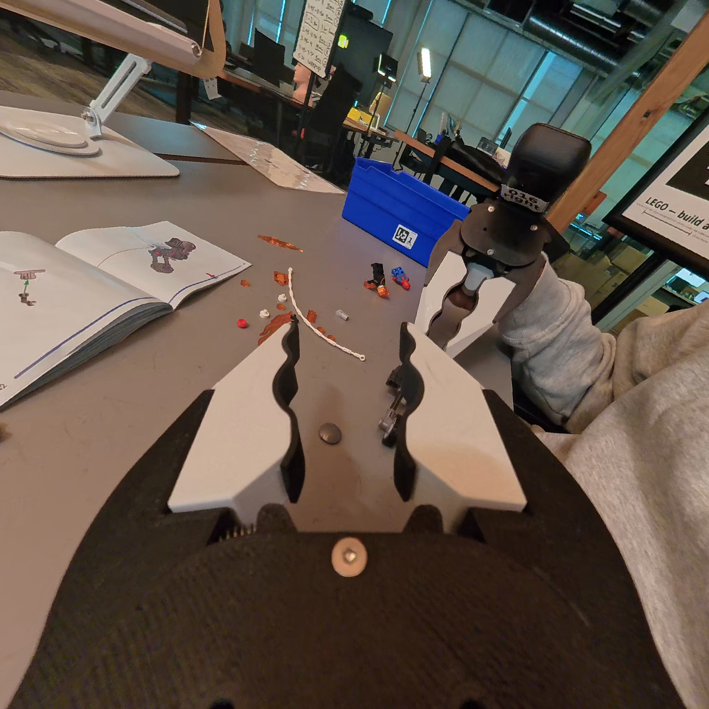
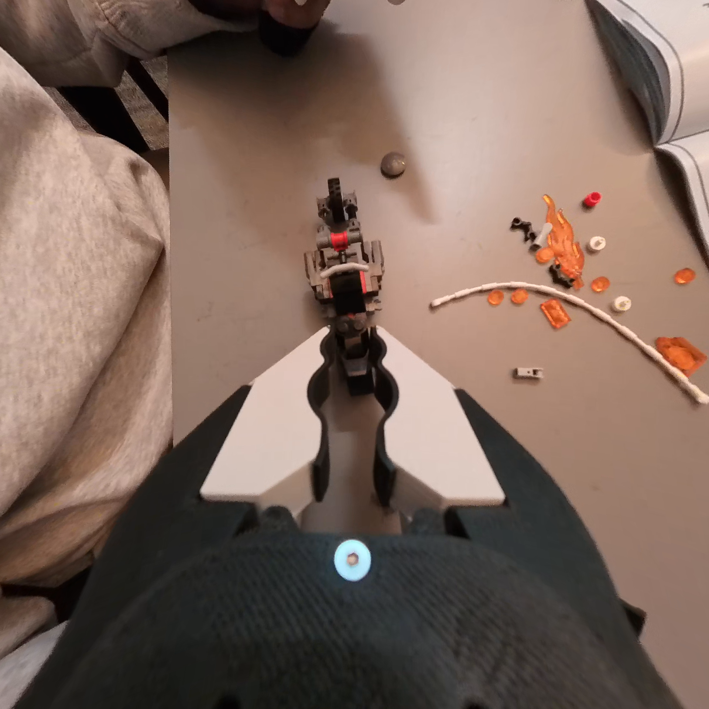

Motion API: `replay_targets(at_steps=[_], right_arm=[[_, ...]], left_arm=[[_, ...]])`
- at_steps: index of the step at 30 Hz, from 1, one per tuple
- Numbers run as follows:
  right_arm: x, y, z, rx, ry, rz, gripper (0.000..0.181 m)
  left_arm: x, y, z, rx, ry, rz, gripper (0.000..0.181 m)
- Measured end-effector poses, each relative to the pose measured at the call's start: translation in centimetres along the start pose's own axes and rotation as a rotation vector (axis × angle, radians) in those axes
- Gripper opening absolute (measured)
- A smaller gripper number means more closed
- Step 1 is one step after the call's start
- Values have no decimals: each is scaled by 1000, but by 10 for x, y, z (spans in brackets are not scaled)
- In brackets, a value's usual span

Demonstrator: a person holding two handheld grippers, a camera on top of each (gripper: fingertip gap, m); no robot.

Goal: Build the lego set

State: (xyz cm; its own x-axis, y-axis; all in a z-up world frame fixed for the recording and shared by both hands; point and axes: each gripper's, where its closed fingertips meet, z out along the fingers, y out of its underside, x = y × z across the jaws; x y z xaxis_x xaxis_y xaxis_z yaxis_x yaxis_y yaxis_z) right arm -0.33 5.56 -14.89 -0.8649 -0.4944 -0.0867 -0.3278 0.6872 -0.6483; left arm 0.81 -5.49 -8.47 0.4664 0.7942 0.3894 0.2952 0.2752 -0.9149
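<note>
Lego model [image 2: 343,268] clamped in right gripper [image 2: 352,333]; left gripper [image 1: 349,326] apart, empty.

Black hand-held gripper [image 2: 353,330] with white fingers [image 2: 268,433], wavy black pads [image 2: 318,383]; beige sweatshirt sleeve [image 2: 69,268].

Writing shows on the blue bin's sticker [image 1: 405,236], a whiteboard [image 1: 319,35] and a framed poster [image 1: 679,209]

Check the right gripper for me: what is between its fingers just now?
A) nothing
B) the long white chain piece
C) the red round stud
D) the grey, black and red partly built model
D: in the right wrist view the right gripper is closed on the lower end of the partly built model, while the white chain piece and red round stud lie loose on the table.
</note>
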Motion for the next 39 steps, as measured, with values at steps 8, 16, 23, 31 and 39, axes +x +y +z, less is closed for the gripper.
replay_targets(at_steps=[8, 16, 23, 31, 39], right_arm=[[3, 18, -14, -40, -6, 52, 16], [-1, 6, 0, -13, -17, 12, 16], [0, 8, 1, -24, -14, 12, 16], [1, 14, -4, -36, -17, 23, 18], [0, 11, 0, -30, -18, 6, 19]], left_arm=[[0, 0, 0, -1, 0, 0, 51], [0, 0, 0, -1, 0, 0, 51], [0, 0, 0, -1, 2, -2, 51], [0, 0, 0, -2, 3, -6, 51], [0, 0, 0, -2, 3, -6, 51]])
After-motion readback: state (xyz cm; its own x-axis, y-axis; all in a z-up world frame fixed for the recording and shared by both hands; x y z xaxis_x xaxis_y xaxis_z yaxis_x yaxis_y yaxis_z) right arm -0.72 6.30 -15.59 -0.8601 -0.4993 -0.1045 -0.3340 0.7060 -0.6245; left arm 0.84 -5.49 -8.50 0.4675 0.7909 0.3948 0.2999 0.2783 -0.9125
